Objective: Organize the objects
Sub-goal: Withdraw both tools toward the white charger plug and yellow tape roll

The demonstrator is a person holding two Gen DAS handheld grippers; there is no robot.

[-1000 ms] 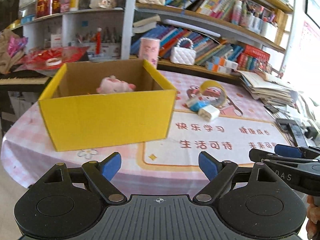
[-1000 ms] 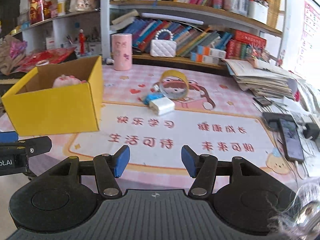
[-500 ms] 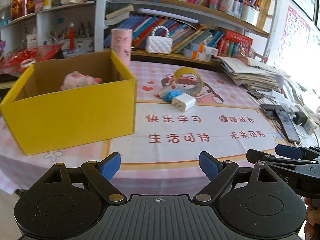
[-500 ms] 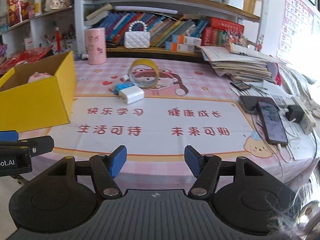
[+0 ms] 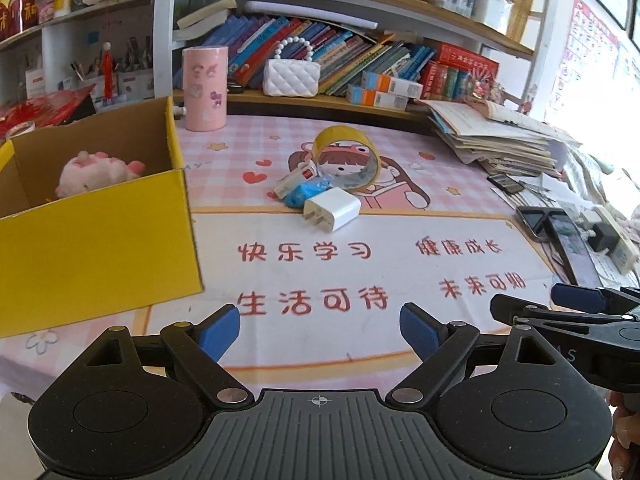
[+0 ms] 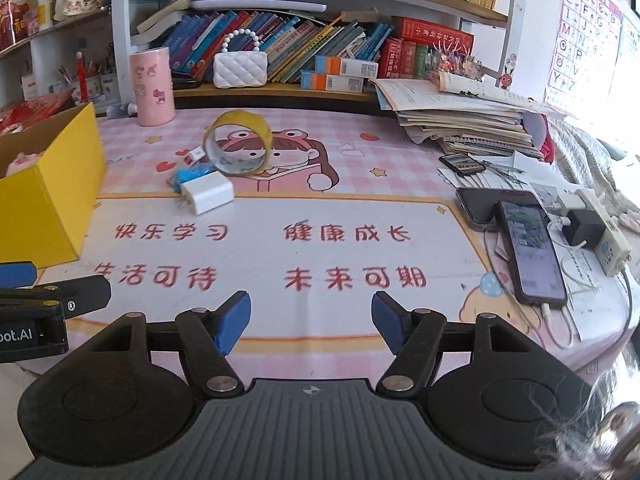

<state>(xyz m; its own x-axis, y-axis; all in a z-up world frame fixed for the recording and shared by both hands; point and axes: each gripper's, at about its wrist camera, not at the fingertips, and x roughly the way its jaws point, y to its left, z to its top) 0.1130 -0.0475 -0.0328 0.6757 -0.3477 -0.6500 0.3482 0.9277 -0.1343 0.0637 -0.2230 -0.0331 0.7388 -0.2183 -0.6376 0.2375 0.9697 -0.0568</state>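
Note:
A yellow cardboard box (image 5: 96,248) stands at the left of the table with a pink plush toy (image 5: 94,172) inside; it also shows in the right wrist view (image 6: 44,200). A white charger plug (image 5: 332,209) (image 6: 208,192), a blue wrapped item (image 5: 308,192), a small white and red item (image 5: 294,178) and a roll of yellow tape (image 5: 346,156) (image 6: 238,142) lie together mid-table. My left gripper (image 5: 320,330) is open and empty above the table's near edge. My right gripper (image 6: 311,320) is open and empty beside it.
A pink cylinder (image 5: 205,88) and a white quilted purse (image 5: 292,76) stand at the back by bookshelves. A stack of papers (image 6: 460,120) lies back right. Phones (image 6: 528,248), a black adapter and a power strip (image 6: 604,236) with cables lie at the right edge.
Both grippers have swung to the right along the table's near edge. The yellow box has slid toward the left of both views; the plug and tape now sit nearer the centre.

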